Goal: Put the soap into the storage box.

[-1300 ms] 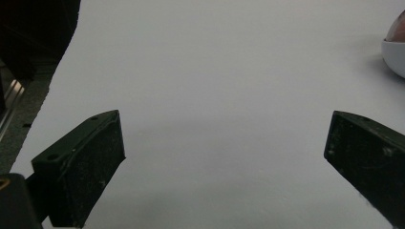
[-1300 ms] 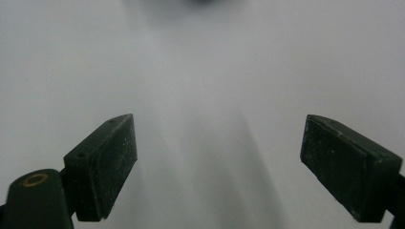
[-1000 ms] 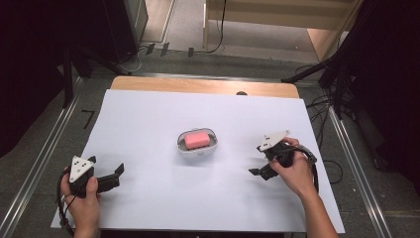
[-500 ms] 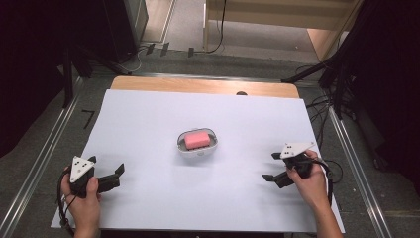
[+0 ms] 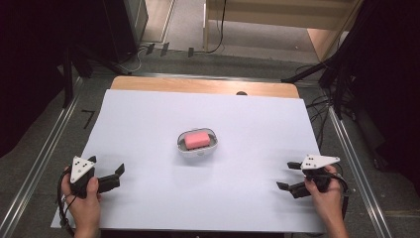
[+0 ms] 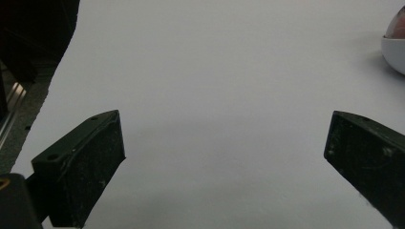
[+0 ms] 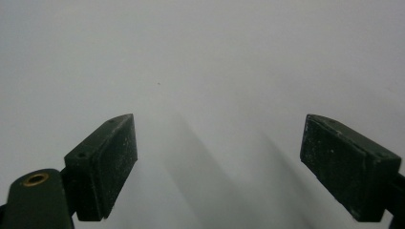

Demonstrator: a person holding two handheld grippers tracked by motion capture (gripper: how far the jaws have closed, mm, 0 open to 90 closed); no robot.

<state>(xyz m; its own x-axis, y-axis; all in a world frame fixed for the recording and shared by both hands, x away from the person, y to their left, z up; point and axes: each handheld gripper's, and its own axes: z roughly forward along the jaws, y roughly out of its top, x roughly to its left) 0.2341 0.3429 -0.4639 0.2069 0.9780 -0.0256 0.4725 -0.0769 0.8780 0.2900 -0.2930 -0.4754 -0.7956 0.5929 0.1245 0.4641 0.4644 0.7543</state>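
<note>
Both tongs (left (image 5: 110, 173), right (image 5: 288, 175)) gape near sheet (image 5: 148, 129) edges, seemingly grounded.

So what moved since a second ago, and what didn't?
The right gripper moved: the person's right hand drew it back from near the dish toward the table's near right edge. Its jaws are open and empty, nothing was grabbed or dropped. The left gripper stayed at the near left, open. The white dish with the pink soap stayed in the middle of the white sheet.
</note>
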